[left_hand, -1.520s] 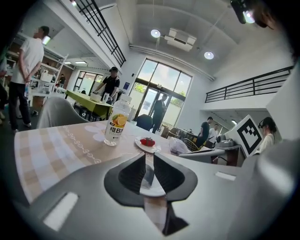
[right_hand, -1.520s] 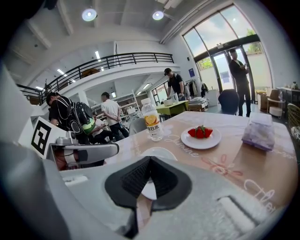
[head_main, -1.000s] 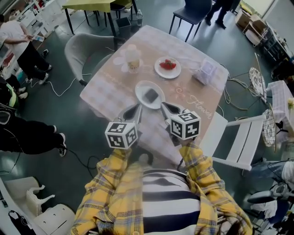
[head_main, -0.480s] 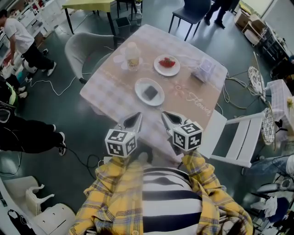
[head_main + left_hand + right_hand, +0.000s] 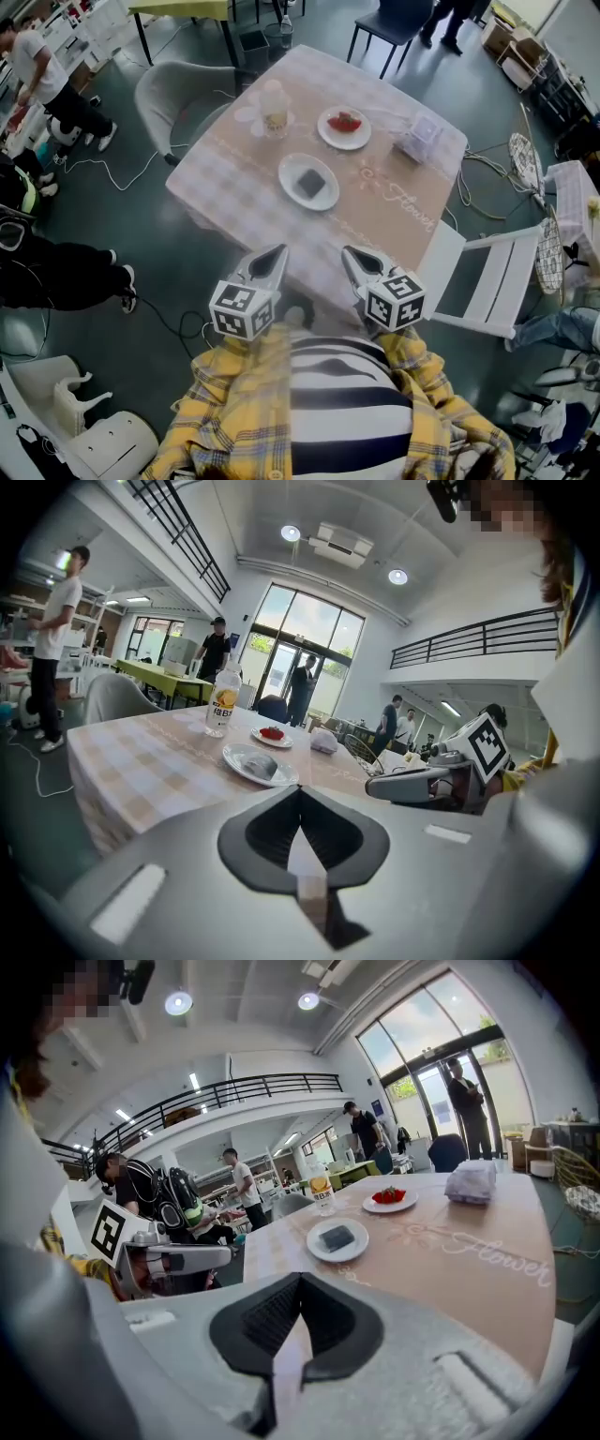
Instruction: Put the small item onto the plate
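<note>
A small dark grey item lies on a white plate in the middle of the checked table. The same item and plate show in the right gripper view, and the plate also appears in the left gripper view. My left gripper and right gripper hover side by side at the table's near edge, well short of the plate. Both are shut with nothing between the jaws. In their own views the left gripper and right gripper point across the table.
Beyond the plate stand a drink bottle, a second plate with red fruit and a tissue pack. A white folding chair is at the right, a grey chair at the far left. People and floor cables surround the table.
Both grippers have drawn back from the plate towards my body, still shut. The dark item has stayed on the plate.
</note>
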A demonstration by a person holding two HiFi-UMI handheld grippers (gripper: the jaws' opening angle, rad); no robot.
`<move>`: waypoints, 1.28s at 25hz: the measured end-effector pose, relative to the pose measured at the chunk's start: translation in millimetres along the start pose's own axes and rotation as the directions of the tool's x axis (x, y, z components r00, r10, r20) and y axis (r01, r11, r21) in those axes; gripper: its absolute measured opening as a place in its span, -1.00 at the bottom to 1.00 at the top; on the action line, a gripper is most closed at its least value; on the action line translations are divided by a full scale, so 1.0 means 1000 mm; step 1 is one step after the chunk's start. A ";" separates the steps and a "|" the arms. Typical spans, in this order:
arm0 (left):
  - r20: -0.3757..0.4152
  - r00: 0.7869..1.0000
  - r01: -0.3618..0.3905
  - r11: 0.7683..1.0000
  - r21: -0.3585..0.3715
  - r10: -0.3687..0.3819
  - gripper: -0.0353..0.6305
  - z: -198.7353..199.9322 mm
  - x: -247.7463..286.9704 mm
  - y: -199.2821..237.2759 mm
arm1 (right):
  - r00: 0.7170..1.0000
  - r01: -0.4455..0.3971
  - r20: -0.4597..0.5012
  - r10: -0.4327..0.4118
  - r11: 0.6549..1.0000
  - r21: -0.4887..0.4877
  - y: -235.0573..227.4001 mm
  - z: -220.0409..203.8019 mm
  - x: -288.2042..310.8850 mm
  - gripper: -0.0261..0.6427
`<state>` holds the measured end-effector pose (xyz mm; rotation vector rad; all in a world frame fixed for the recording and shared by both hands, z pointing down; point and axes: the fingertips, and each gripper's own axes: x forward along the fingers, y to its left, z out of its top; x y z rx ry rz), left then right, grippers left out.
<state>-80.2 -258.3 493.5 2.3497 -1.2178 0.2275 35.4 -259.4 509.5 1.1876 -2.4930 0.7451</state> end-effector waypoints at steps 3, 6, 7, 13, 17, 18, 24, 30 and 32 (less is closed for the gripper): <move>0.000 1.000 -0.003 1.000 -0.001 0.003 -0.89 -0.003 -0.006 0.001 | 1.000 0.000 -0.003 0.000 1.000 -0.006 0.002 -0.004 -0.004 -0.93; -0.004 1.000 0.000 1.000 -0.001 0.000 -0.89 -0.006 -0.011 0.002 | 1.000 -0.010 -0.009 0.010 1.000 -0.023 0.008 -0.007 -0.005 -0.93; -0.003 1.000 0.001 1.000 -0.002 -0.001 -0.89 -0.007 -0.012 0.002 | 1.000 -0.014 -0.011 0.014 0.999 -0.029 0.011 -0.009 -0.005 -0.93; 0.006 1.000 -0.002 1.000 -0.015 0.003 -0.89 -0.005 -0.015 0.004 | 1.000 -0.016 -0.016 0.015 0.999 -0.042 0.015 -0.011 -0.006 -0.93; 0.010 1.000 -0.003 1.000 -0.014 0.003 -0.89 -0.006 -0.014 0.004 | 1.000 -0.010 -0.013 0.009 0.999 -0.042 0.013 -0.010 -0.005 -0.93; 0.010 1.000 -0.004 1.000 -0.014 0.004 -0.89 -0.006 -0.014 0.004 | 1.000 -0.009 -0.012 0.008 0.999 -0.043 0.013 -0.010 -0.005 -0.93; 0.007 1.000 -0.016 1.000 -0.022 0.016 -0.89 -0.005 -0.014 0.010 | 1.000 0.001 -0.012 -0.001 0.999 -0.048 0.011 -0.006 -0.003 -0.93; 0.006 1.000 -0.021 0.999 -0.030 0.022 -0.89 -0.007 -0.011 0.012 | 1.000 -0.003 -0.008 0.002 0.999 -0.050 0.009 -0.004 -0.001 -0.93; 0.005 1.000 -0.024 0.999 -0.034 0.024 -0.89 -0.008 -0.010 0.013 | 1.000 -0.004 -0.010 0.004 0.999 -0.050 0.009 -0.004 0.000 -0.93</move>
